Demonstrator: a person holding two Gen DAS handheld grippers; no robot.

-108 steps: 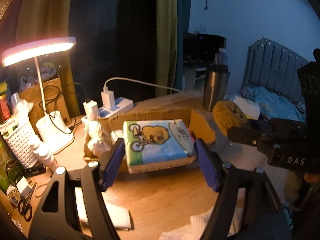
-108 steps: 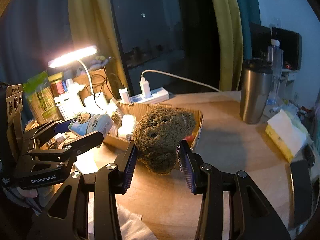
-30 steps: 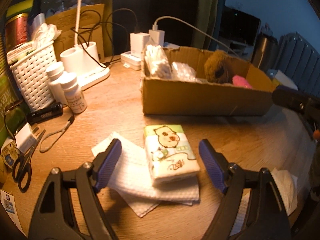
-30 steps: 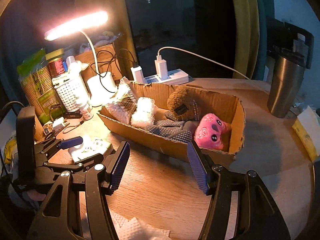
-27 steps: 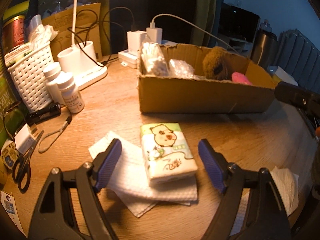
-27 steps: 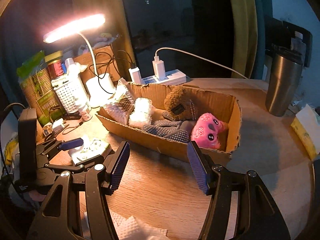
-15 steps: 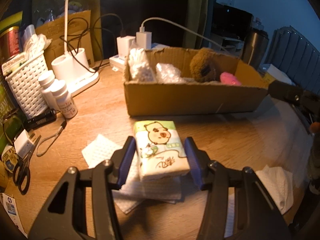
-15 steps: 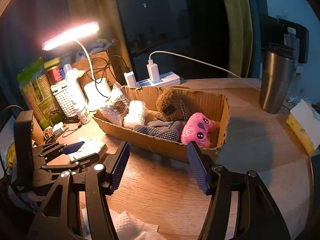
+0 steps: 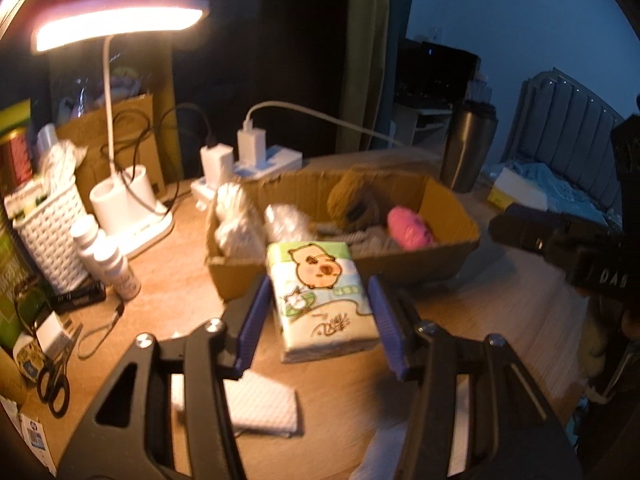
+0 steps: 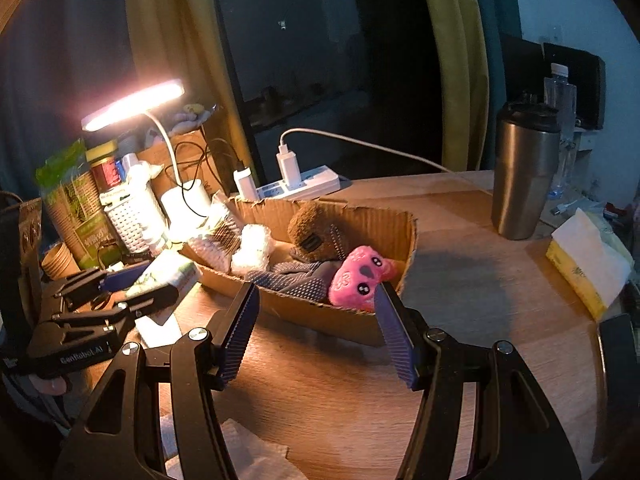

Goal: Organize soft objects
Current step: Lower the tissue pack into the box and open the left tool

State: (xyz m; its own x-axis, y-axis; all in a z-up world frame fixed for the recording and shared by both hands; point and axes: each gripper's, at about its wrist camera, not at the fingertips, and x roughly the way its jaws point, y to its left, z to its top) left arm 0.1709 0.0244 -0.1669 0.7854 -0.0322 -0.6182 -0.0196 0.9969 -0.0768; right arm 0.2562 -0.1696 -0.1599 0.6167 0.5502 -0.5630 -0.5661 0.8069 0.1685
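I am now lifting the tissue pack (image 9: 322, 294), clamped in my left tool (image 9: 318, 320), off the desk (image 9: 500, 312) toward the cardboard box (image 9: 452, 204), while my right tool (image 10: 316, 332) is hanging open and empty.

**Count of items on the wooden bench**

One open brown cardboard box (image 10: 384, 224). Inside it: one brown plush bear (image 10: 312, 232), one pink plush toy (image 10: 362, 276), one grey dotted knit glove (image 10: 304, 278), two clear bags of white stuffing (image 9: 234, 220). One cartoon-printed tissue pack (image 9: 320, 296). Two white pill bottles (image 9: 116, 264). One steel tumbler (image 10: 524, 172). One lit white desk lamp (image 10: 134, 104). Two black two-finger grippers (image 9: 322, 320).
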